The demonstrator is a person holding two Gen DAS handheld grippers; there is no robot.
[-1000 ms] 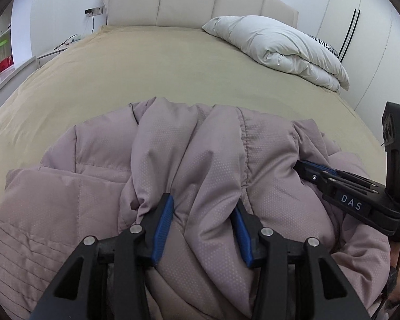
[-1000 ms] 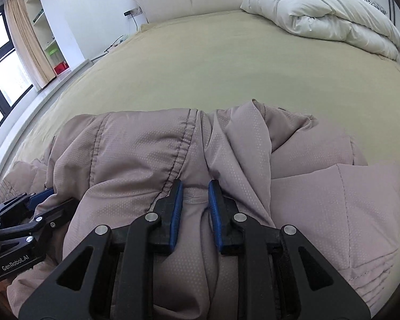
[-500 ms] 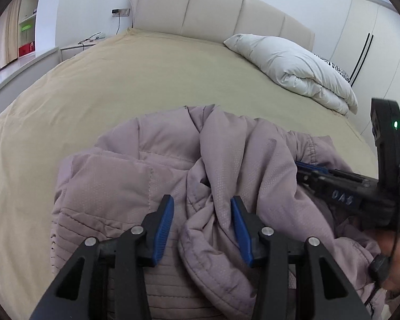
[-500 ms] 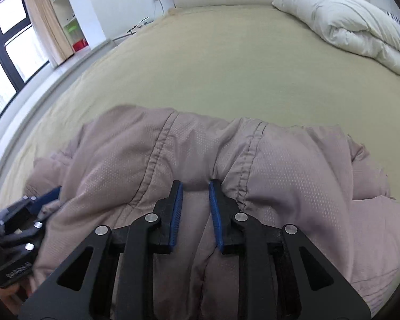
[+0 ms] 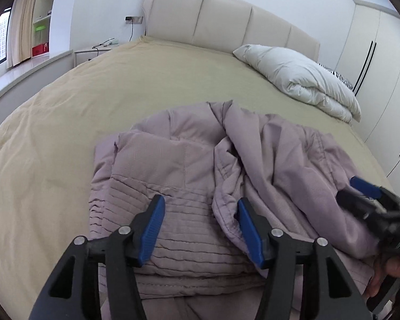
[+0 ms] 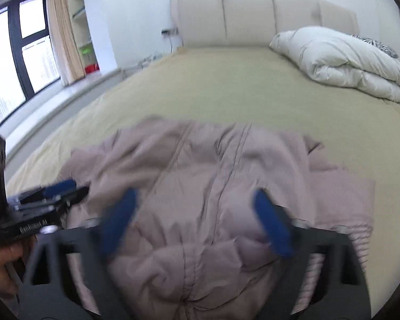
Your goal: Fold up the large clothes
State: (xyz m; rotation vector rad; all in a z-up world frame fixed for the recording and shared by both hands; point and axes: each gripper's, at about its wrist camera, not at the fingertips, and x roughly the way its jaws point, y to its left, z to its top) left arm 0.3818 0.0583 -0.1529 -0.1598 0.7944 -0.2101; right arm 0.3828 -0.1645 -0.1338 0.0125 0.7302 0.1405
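mauve puffer jacket (image 5: 200,176) lying bunched up on the tan bed (image 5: 93,101), left gripper (image 5: 200,224) opening over its quilted hem, nothing pinched, right gripper (image 6: 197,221) blurry, jaws spreading wide above the fabric, white duvet (image 5: 301,77) near the headboard

We see a dusty mauve quilted jacket (image 5: 200,176) with stitched ribbing on a plain tan bedspread (image 5: 125,90). Our grippers are black with blue finger pads (image 5: 153,226). The duvet (image 5: 301,80) is white, the headboard (image 5: 226,18) cream, and a zebra-striped pillow (image 5: 338,77) peeks out behind the duvet.
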